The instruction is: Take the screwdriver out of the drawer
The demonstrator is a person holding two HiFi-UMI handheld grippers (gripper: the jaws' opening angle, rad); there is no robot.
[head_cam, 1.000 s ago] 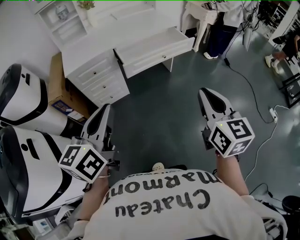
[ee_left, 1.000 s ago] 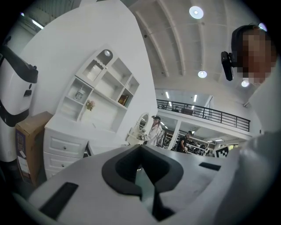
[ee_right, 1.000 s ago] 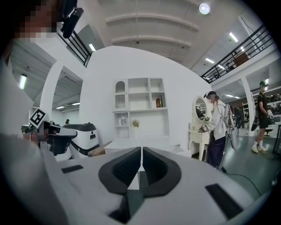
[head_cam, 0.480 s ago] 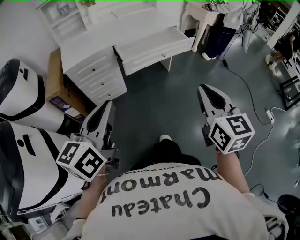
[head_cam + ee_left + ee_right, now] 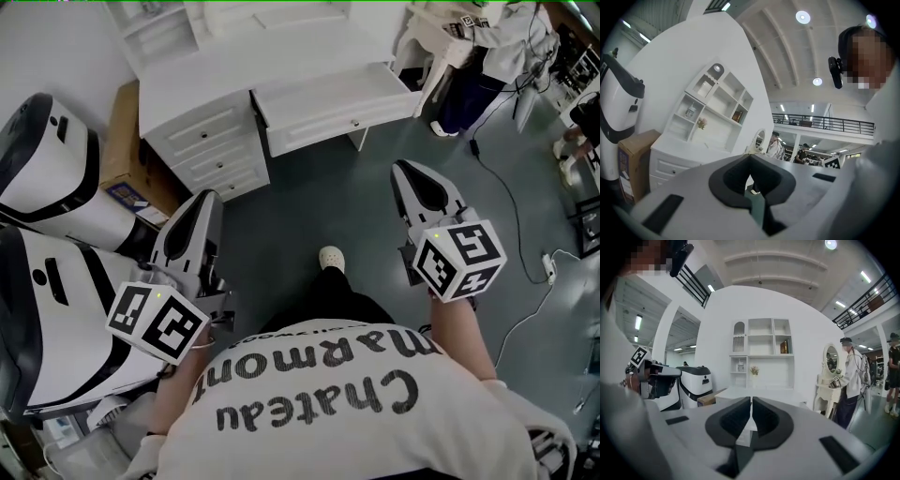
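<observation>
The white desk (image 5: 202, 89) stands ahead on the grey floor. Its wide middle drawer (image 5: 342, 103) juts out from the desk front. I cannot see a screwdriver in any view. My left gripper (image 5: 203, 208) is held low at the left, pointing toward the three small side drawers (image 5: 211, 150). It is shut with nothing in it (image 5: 750, 158). My right gripper (image 5: 415, 176) points toward the floor just short of the wide drawer. Its jaws are also shut and hold nothing (image 5: 751, 401). Both are well short of the desk.
Large white-and-black machines (image 5: 47, 187) stand close on the left, with a cardboard box (image 5: 122, 141) beside the desk. A person (image 5: 487, 56) stands at the upper right by a small vanity table (image 5: 830, 394). A cable (image 5: 511, 197) and power strip (image 5: 548, 267) lie on the floor at right.
Both grippers have moved forward toward the desk, which now sits nearer and further right in the head view. A foot has stepped forward between them. Both grippers stay shut.
</observation>
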